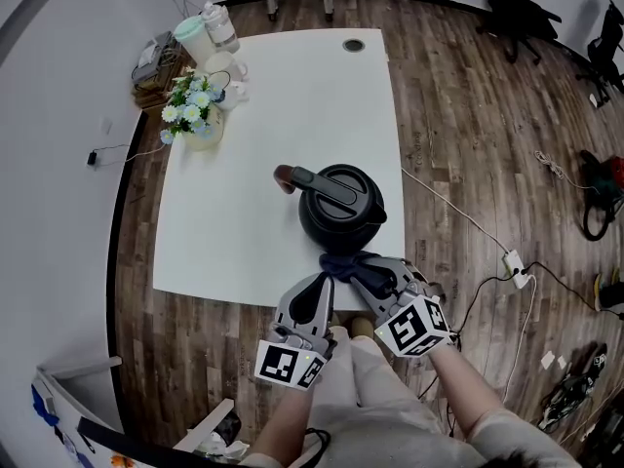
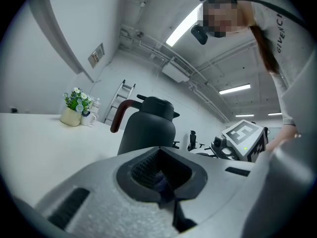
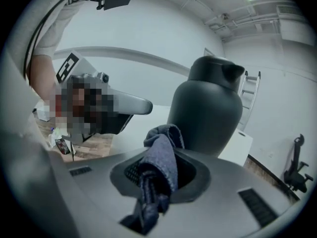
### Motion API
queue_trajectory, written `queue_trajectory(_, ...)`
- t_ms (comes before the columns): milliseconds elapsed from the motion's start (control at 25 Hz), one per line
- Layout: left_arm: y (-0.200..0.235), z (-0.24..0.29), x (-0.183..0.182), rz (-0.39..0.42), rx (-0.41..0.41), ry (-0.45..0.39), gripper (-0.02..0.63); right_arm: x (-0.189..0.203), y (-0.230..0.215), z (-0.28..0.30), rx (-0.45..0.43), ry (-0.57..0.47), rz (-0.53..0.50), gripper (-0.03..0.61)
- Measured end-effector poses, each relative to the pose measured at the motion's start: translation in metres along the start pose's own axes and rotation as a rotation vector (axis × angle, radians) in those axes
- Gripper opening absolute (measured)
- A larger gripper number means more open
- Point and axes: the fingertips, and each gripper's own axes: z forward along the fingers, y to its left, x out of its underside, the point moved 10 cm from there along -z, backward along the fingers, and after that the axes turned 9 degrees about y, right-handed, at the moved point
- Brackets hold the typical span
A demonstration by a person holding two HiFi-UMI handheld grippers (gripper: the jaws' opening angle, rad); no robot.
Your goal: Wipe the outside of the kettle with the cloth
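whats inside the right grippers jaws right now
A bunched dark blue cloth, clamped in the right gripper, with the black kettle beyond it. How far the cloth runs down between the jaws is covered.

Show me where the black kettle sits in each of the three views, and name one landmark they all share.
Head view: kettle at centre, near the table's front edge.
Left gripper view: kettle at centre, just above the jaws.
Right gripper view: kettle right of centre, behind the cloth.
Shared landmark: the white table it stands on.
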Motion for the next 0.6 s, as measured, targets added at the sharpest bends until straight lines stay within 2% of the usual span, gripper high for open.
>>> queue_trajectory(80,0.002,-0.001,0.002,0.003,-0.009,0.005,0.008,0.004,0.001,0.002,-0.012,0.011,0.017,0.067)
queue_trajectory(200,0.003,0.0,-0.001,0.02,-0.012,0.0,0.008,-0.002,-0.002,-0.014,0.014,-0.039,0.009,0.067)
queue_trajectory(400,-0.004,-0.002,-0.032,0.068,0.018,-0.03,0.008,-0.028,-0.027,-0.084,0.176,-0.182,0.016,0.067)
queue_trajectory(520,-0.006,0.0,-0.056,0.099,0.031,-0.053,0.008,-0.036,-0.052,-0.111,0.274,-0.266,0.118,0.067)
queue_trajectory(600,-0.007,0.002,-0.068,0.12,0.032,-0.071,0.008,-0.037,-0.065,-0.113,0.293,-0.248,0.166,0.067)
